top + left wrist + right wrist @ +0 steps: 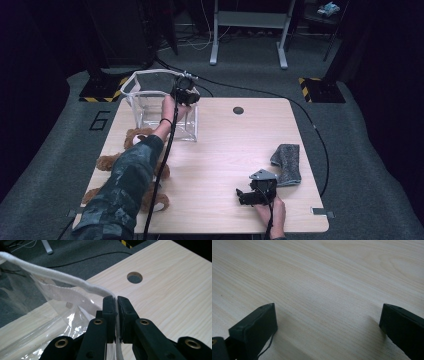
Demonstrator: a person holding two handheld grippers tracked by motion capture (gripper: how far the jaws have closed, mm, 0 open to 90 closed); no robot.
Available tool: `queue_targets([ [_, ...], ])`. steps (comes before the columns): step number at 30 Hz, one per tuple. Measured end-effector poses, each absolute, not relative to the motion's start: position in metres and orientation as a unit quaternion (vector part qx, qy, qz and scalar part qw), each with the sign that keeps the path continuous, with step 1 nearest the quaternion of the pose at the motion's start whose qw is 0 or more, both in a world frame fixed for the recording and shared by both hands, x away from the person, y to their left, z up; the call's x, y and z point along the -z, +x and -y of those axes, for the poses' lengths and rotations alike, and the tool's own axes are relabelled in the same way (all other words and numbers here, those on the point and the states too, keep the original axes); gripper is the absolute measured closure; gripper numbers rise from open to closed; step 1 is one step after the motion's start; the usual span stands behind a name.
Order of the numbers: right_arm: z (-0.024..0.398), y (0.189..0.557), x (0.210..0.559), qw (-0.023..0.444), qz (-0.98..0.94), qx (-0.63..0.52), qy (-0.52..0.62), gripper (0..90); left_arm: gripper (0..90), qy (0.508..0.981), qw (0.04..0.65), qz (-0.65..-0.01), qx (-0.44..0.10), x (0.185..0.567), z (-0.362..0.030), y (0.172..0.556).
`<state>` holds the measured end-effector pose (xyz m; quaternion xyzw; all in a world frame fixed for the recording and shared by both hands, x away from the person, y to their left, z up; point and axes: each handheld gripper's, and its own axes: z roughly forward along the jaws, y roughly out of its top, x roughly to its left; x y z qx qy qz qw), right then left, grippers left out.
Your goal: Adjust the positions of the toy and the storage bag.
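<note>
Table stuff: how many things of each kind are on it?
Clear bag: 1
Teddy bear: 1
Grey cloth: 1
Grippers: 2, the left gripper shut on the bag's white rim, the right gripper open
Total: 5

Bag (150, 107) upper left on the bench (225, 150), toy bear (107, 162) below it. Sock (287, 162) lower right, beside the right gripper (245, 196).

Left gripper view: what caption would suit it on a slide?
Left gripper clamped on the white rim of a clear plastic bag over a wooden table.
</note>
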<state>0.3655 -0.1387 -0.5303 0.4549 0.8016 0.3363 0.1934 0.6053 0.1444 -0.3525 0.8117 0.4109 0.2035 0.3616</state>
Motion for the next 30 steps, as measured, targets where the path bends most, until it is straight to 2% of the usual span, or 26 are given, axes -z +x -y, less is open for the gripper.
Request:
queue_targets([
  [18, 0.139, 0.365, 0.530, 0.194, -0.802, -0.336, 0.455, 0.7, 83.7, 0.823, 0.368, -0.390, -0.186, 0.352, -0.125, 0.600],
  [20, 0.139, 0.365, 0.530, 0.194, -0.802, -0.336, 0.455, 0.7, 74.8, 0.822, 0.372, -0.390, -0.185, 0.349, -0.126, 0.599],
  [24, 0.139, 0.365, 0.530, 0.192, -0.800, -0.336, 0.458, 0.8, 44.0, 0.806, 0.393, -0.399, -0.193, 0.335, -0.140, 0.593],
  [26, 0.138, 0.365, 0.530, 0.191, -0.800, -0.336, 0.459, 0.8, 35.4, 0.795, 0.408, -0.405, -0.193, 0.325, -0.154, 0.591],
  [30, 0.139, 0.365, 0.530, 0.192, -0.801, -0.335, 0.457, 0.9, 28.7, 0.766, 0.429, -0.429, -0.212, 0.304, -0.195, 0.589],
])
